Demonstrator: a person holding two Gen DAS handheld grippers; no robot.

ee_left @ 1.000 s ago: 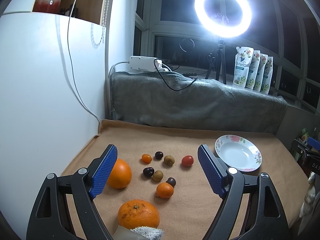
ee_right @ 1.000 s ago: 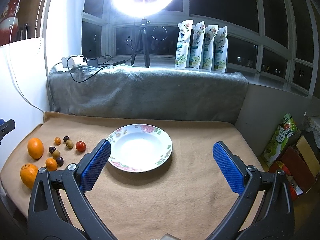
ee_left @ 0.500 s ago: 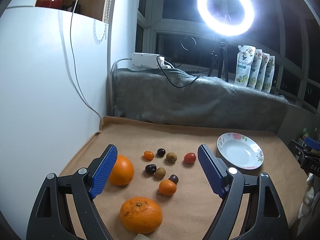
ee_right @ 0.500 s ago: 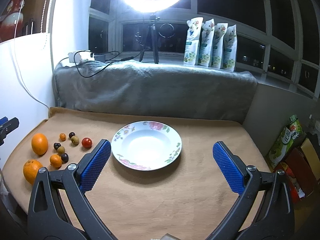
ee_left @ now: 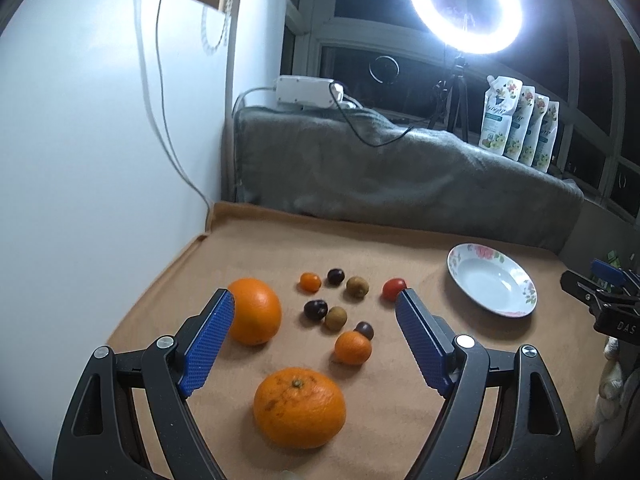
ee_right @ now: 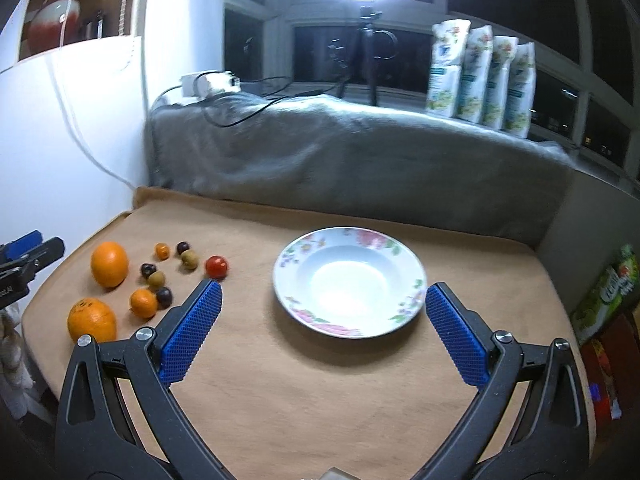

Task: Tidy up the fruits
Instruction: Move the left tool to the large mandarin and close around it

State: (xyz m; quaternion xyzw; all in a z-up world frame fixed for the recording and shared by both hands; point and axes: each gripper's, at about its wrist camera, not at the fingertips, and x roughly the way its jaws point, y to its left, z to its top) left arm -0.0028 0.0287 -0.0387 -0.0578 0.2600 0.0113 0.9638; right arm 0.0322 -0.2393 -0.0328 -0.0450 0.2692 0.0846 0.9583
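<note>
Left wrist view: the fruits sit in a bunch on the tan cloth point(ee_left: 400, 400) of the worktop. You see 2 big oranges, one point(ee_left: 299, 406) close to you and one point(ee_left: 254, 311) by the left blue pad. A small orange point(ee_left: 353, 347) lies between them and the red tomato point(ee_left: 394, 288). Little dark and green-brown fruits lie around it. Your left hand-held gripper point(ee_left: 314, 342) is wide apart and holds nothing. It floats over the fruits. The flowered plate point(ee_left: 491, 284) is well apart on the right, with nothing in it.

In the right wrist view, your right hand-held gripper point(ee_right: 320, 332) is spread wide too and grips nothing. It is in front of the plate point(ee_right: 288, 276). A gray blanket point(ee_right: 360, 160) and a ring light point(ee_left: 466, 6) are behind.
</note>
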